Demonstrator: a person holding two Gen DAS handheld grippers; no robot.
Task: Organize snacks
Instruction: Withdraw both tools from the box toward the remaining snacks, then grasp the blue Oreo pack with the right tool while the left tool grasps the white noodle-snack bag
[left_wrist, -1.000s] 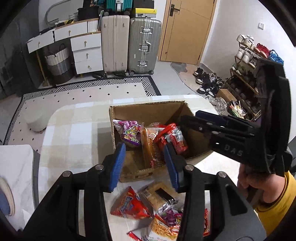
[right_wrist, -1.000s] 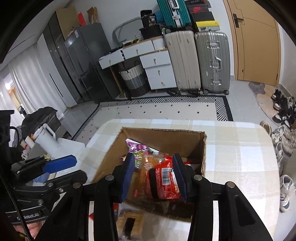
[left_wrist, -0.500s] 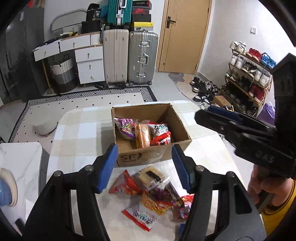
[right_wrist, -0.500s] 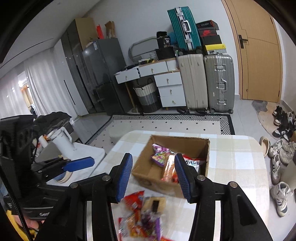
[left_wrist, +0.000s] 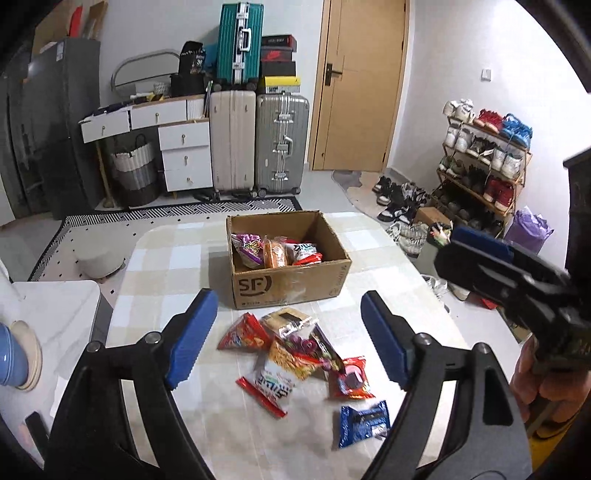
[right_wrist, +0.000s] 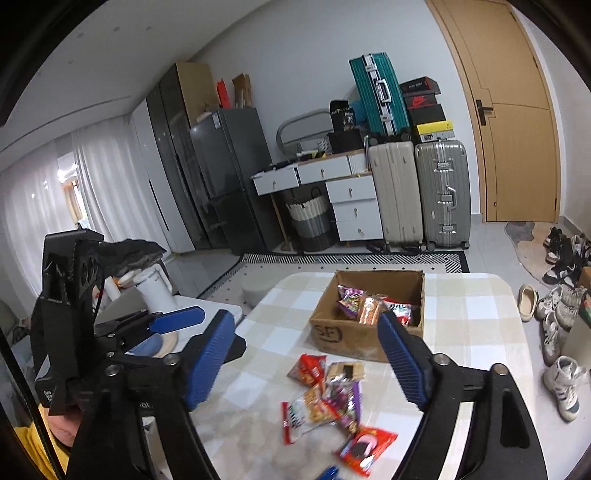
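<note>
1. Left gripper: jaws wide and opening, blue pads apart at lower centre of the left view. Nothing is clamped. The pads touch no packet.
2. Right gripper: jaws wide and opening, nothing held. In the left view it shows at the right edge, gripped by a hand.
3. Box: open cardboard, at centre of the left view, above and beyond the fingertips, well clear of them. It stands on the checked table. Several packets stand inside, against its far left part.
4. Loose snacks: a pile on the table just in front of the box. In the left view it appears between the two pads, but lies on the surface below them, apart from both.
5. Blue packet: lies alone at the pile's lower right, near the right-hand finger in the left view, not touching it.
6. Red packet: at lower centre of the right view, between that gripper's pads in the frame, lying on the table, untouched.
7. In the right view the box sits behind the right-hand pad, which covers part of its near corner.
</note>
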